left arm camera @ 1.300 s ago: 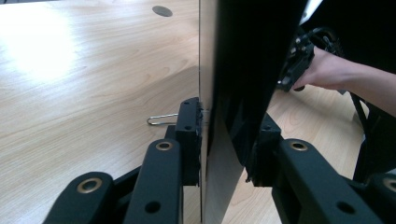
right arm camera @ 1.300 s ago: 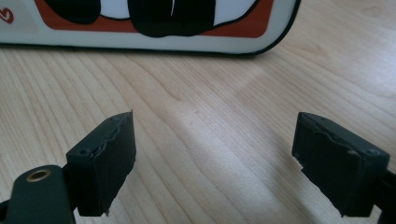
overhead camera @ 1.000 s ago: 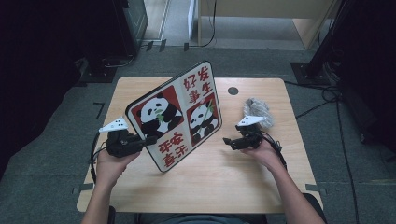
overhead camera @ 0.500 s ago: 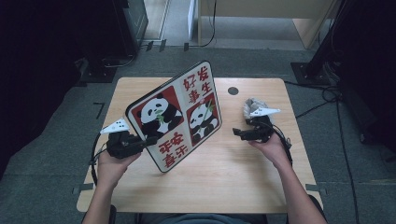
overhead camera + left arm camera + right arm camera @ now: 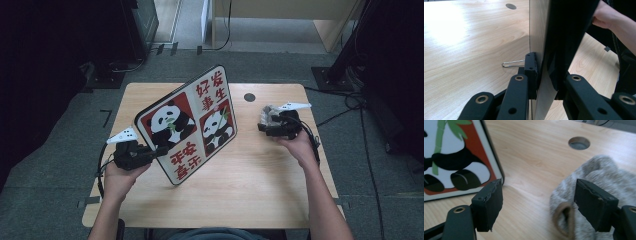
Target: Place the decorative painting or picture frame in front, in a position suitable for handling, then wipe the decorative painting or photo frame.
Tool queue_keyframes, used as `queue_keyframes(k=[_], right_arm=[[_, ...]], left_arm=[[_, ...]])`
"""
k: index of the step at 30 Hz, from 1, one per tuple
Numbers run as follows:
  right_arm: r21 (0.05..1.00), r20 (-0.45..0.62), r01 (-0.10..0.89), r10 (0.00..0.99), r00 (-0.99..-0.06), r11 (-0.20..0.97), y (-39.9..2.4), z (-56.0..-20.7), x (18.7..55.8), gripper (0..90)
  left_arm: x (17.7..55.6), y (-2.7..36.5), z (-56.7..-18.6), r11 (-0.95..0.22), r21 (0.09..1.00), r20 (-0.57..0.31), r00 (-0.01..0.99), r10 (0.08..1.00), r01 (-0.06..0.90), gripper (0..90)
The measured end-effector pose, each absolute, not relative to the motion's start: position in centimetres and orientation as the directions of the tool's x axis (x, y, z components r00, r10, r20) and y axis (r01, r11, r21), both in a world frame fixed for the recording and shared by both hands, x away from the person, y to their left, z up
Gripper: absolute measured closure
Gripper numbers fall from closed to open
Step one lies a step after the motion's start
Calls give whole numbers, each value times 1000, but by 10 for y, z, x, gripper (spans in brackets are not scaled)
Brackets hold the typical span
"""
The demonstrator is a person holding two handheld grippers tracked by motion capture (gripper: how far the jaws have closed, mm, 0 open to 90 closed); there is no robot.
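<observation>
- My left claw point(image 5: 159, 151) stayed clamped on the panda board point(image 5: 192, 122), propped tilted on the tabletop point(image 5: 260, 170).
- My right claw point(image 5: 537, 202), jaws apart after closing slightly, held nothing beside the grey cloth point(image 5: 599, 182).
- Next, probably: grab cloth, wipe board.

Panda picture board point(image 5: 192, 125) tilted upright on the table; grey fuzzy cloth point(image 5: 268, 116) well apart.
</observation>
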State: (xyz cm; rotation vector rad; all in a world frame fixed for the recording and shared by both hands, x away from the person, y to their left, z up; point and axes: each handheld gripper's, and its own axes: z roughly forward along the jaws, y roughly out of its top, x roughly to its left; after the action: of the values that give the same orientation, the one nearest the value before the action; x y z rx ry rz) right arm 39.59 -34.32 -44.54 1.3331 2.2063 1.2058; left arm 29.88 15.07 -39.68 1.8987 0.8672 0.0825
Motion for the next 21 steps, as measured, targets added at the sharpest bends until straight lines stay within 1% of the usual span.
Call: queue_keyframes(k=[3,5,8,15,21], right_arm=[[784,156,584,844,-513,210,-350,-440,402,236],[785,132,581,860,-493,213,-355,-438,406,236],[786,137,587,870,-473,195,-361,-438,409,236],[779,134,603,893,-429,173,-378,-444,411,235],[774,141,618,913,-383,139,-392,-453,414,233]], left_arm=[[298,150,-397,-241,815,-301,741,601,527,793],[299,151,-397,-239,814,-305,741,598,529,792],[299,151,-397,-239,815,-306,742,597,528,793],[299,151,-397,-239,814,-308,742,595,529,793],[298,150,-397,-244,818,-293,742,603,521,795]])
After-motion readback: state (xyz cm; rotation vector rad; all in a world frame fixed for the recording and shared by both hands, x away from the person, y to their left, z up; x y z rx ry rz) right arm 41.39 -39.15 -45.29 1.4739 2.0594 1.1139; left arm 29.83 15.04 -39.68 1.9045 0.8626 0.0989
